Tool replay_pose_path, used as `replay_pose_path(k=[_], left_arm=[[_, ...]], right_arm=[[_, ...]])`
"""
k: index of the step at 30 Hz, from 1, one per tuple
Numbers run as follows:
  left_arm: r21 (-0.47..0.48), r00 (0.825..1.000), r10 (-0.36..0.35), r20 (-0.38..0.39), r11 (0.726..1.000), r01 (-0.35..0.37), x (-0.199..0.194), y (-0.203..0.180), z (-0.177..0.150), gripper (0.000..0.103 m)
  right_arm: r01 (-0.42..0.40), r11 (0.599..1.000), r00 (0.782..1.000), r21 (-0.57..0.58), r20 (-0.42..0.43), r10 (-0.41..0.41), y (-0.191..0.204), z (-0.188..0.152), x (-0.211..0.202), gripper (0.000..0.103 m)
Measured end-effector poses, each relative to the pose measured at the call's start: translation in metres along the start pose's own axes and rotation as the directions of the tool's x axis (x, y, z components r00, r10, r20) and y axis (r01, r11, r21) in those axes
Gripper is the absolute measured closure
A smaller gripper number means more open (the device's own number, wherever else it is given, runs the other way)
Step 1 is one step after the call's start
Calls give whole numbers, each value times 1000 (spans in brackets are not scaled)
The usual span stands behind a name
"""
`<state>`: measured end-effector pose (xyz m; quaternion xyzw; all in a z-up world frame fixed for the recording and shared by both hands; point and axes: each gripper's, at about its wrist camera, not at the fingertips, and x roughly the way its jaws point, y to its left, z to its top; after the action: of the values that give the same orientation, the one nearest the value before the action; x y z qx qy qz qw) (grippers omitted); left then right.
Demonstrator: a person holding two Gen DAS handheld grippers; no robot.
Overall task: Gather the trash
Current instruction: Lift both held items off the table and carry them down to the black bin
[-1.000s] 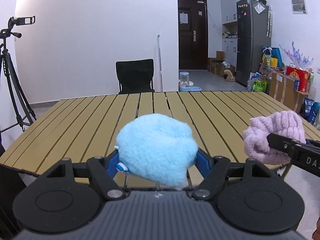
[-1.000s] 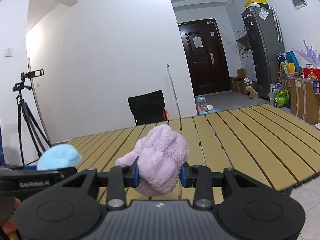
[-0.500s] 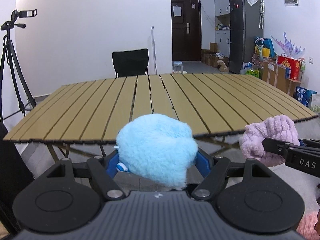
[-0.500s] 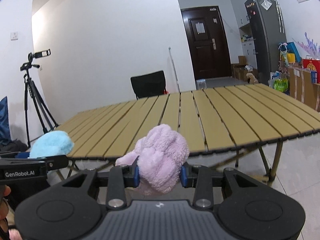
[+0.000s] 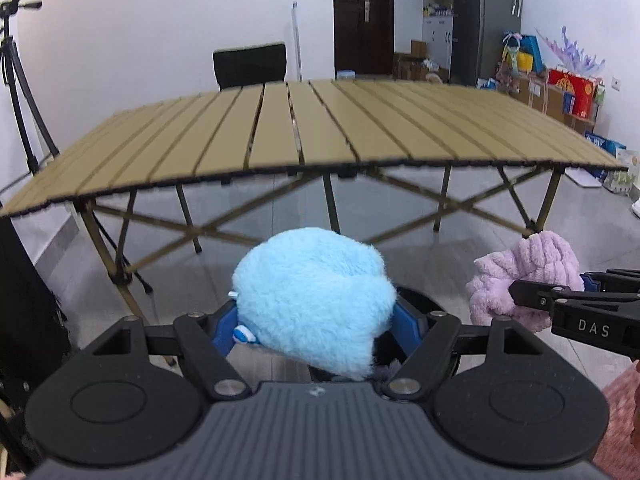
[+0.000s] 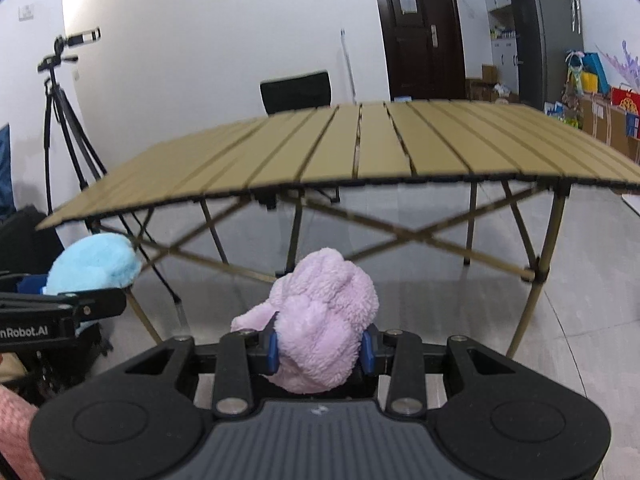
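My left gripper (image 5: 314,326) is shut on a fluffy light-blue plush piece (image 5: 312,300) and holds it low, in front of and below the table edge. My right gripper (image 6: 320,350) is shut on a fluffy lilac plush piece (image 6: 324,320). Each gripper shows in the other's view: the right gripper with the lilac piece (image 5: 528,276) at the right of the left wrist view, the left gripper with the blue piece (image 6: 94,264) at the left of the right wrist view. A dark round rim (image 5: 416,298) shows under the blue piece, mostly hidden.
The slatted tan folding table (image 5: 320,136) stands ahead with crossed legs (image 5: 192,232) below. A black chair (image 5: 250,64) stands behind it. A tripod (image 6: 64,112) is at the left. Boxes and bags (image 5: 560,84) line the right wall. A dark bag (image 5: 24,320) is at the left.
Both grippers have drawn back from the table and dropped below its edge, still holding their plush pieces. The table top now sits above and farther away.
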<state>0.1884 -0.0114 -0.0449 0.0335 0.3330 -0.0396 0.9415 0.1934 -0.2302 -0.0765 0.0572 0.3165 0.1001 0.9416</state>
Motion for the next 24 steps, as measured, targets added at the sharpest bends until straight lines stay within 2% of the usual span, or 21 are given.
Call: replay_pose_path(k=[8,11,14,24], left_arm=[[-42,991,5,-133,999,-11,37,0,-32,28],[-94,984,-15,-177,996,-1,49,3,-45,28],[-82,978,-8,-208,997,-9,59,0,-55,28],[-106,958,-24,-284,994,-7,88,3,-59,28]], right_arm=[[37,999,993,-16,-107,-39,-9,-32,19,68],[50,999,988,-4,-149,-50,-16,-43,27,68],[61,998,982,3,-180,-59,-21,-51,33,68],[135,991,954,16,-271,-126,-38,-71,55,68]])
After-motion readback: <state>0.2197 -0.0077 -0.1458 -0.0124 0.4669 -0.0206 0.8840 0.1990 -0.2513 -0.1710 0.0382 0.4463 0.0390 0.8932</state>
